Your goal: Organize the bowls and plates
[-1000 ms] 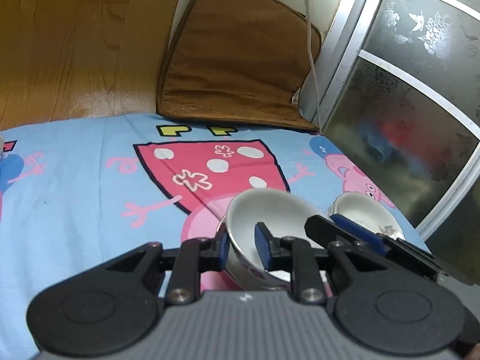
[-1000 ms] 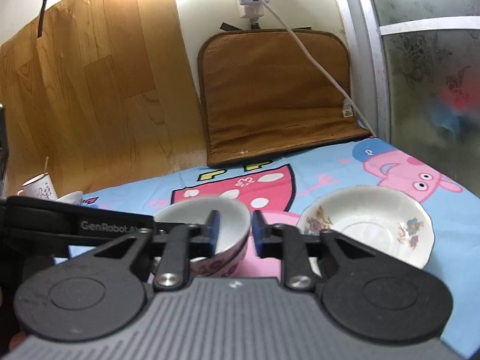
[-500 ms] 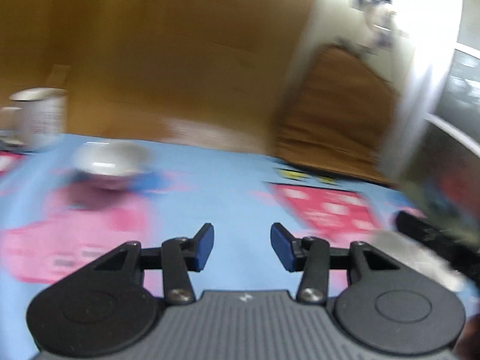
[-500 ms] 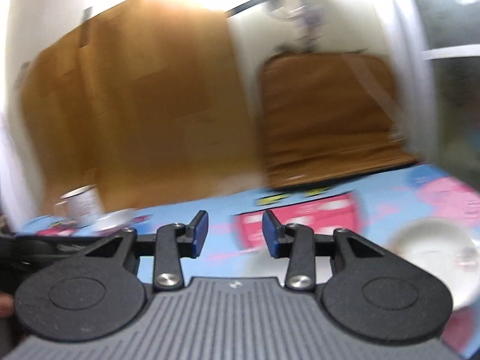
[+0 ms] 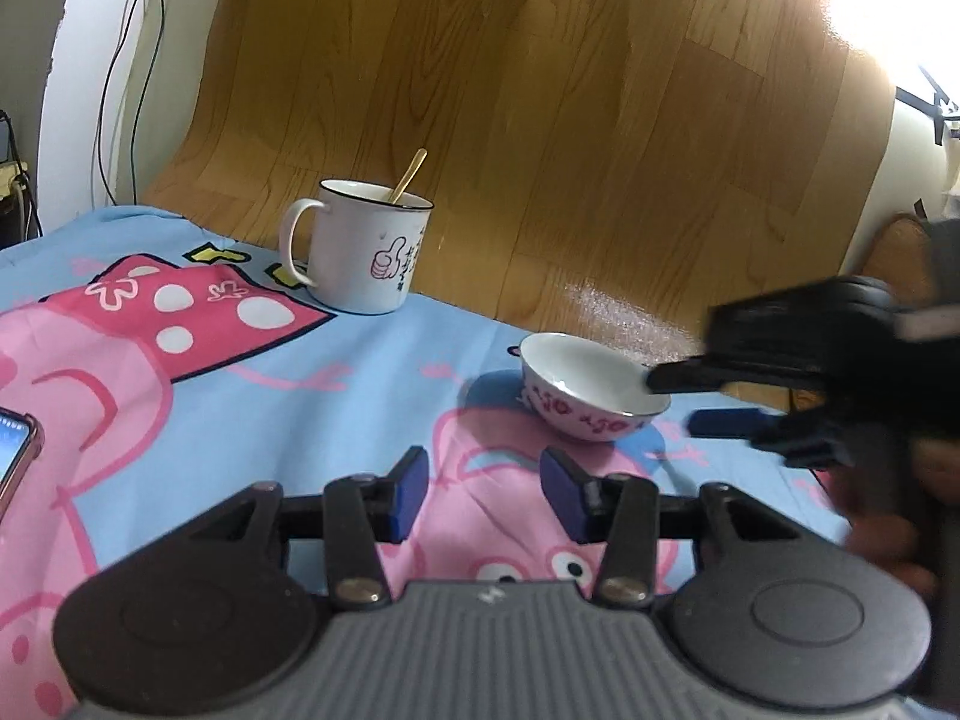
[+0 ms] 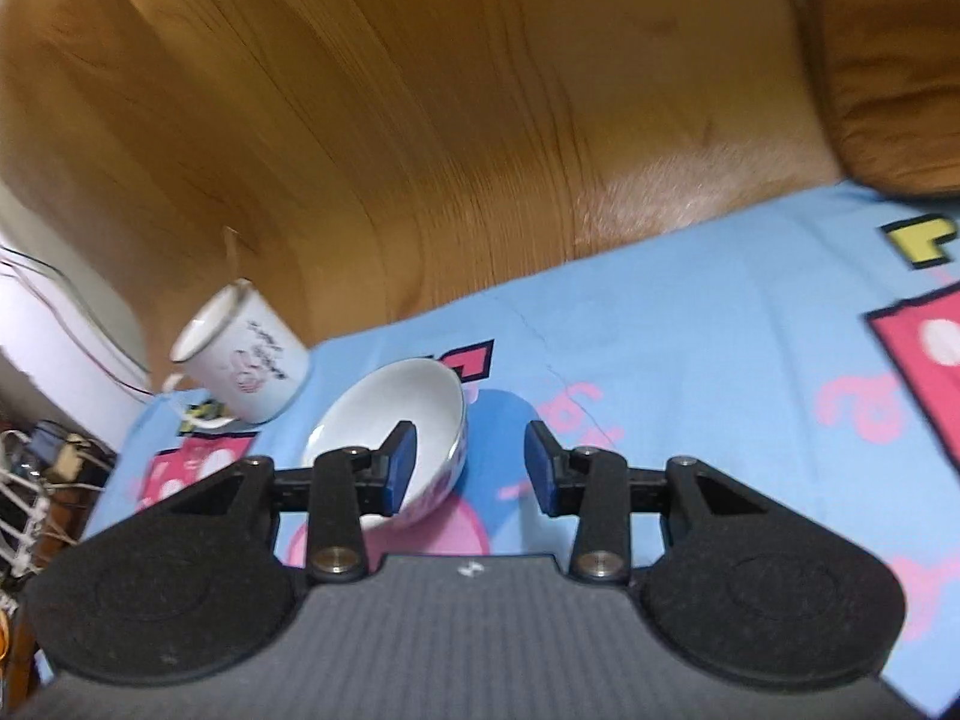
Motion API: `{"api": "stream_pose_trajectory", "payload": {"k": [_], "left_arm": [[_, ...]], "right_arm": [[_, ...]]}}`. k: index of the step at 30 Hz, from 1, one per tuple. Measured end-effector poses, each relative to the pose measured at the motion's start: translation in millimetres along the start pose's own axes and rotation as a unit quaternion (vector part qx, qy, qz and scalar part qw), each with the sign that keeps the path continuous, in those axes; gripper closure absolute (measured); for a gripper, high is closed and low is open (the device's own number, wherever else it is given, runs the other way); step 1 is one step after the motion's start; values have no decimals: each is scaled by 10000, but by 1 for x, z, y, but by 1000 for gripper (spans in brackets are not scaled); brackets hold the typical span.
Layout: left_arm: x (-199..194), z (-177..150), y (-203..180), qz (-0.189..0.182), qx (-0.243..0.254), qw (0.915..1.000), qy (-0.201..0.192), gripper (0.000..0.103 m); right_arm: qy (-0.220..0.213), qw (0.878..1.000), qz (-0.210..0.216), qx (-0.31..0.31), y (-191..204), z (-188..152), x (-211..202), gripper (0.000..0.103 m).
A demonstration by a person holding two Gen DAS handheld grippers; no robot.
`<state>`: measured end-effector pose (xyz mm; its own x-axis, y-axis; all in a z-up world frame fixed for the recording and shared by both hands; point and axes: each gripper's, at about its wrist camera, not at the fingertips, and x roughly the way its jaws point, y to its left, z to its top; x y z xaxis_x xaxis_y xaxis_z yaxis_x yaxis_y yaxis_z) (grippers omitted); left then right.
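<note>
A small white bowl (image 5: 585, 387) with pink markings sits on the cartoon-print blue cloth (image 5: 372, 372). It also shows in the right wrist view (image 6: 396, 426). My left gripper (image 5: 483, 495) is open and empty, a little short of the bowl. My right gripper (image 6: 468, 471) is open and straddles the bowl's right rim: one finger is over the inside, the other outside. From the left wrist view the right gripper (image 5: 708, 402) reaches in from the right, its upper finger over the bowl's rim.
A white mug (image 5: 360, 249) with a gold spoon stands behind and left of the bowl; it also shows in the right wrist view (image 6: 243, 354). A phone (image 5: 12, 450) lies at the left edge. A wooden panel (image 5: 540, 90) backs the cloth. A brown cushion (image 6: 888, 60) stands far right.
Both grippers let go of the stacked bowls near the plate, opened and swung left to the lone bowl by the mug. The right gripper now straddles its rim.
</note>
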<state>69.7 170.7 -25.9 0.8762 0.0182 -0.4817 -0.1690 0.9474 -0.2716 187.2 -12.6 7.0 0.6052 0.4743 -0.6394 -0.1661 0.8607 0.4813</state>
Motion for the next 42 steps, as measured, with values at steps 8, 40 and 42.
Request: {"api": "stream_pose_trajectory", "payload": {"k": [8,40,42], "left_arm": [[4,0,5,-19,-72,9999,107,61],[-26,-42,-84,-1708,821,9734,1286,92],[-32,-41,-91,-1828,857,9717,1228,92]], "right_arm": [[421,9986,-202,-236,6,-6,9,93],[-701,9942,-366,-724,-59,-122,-155,88],[-964,9915,-433,-764,-59,-129,-167,88]]}}
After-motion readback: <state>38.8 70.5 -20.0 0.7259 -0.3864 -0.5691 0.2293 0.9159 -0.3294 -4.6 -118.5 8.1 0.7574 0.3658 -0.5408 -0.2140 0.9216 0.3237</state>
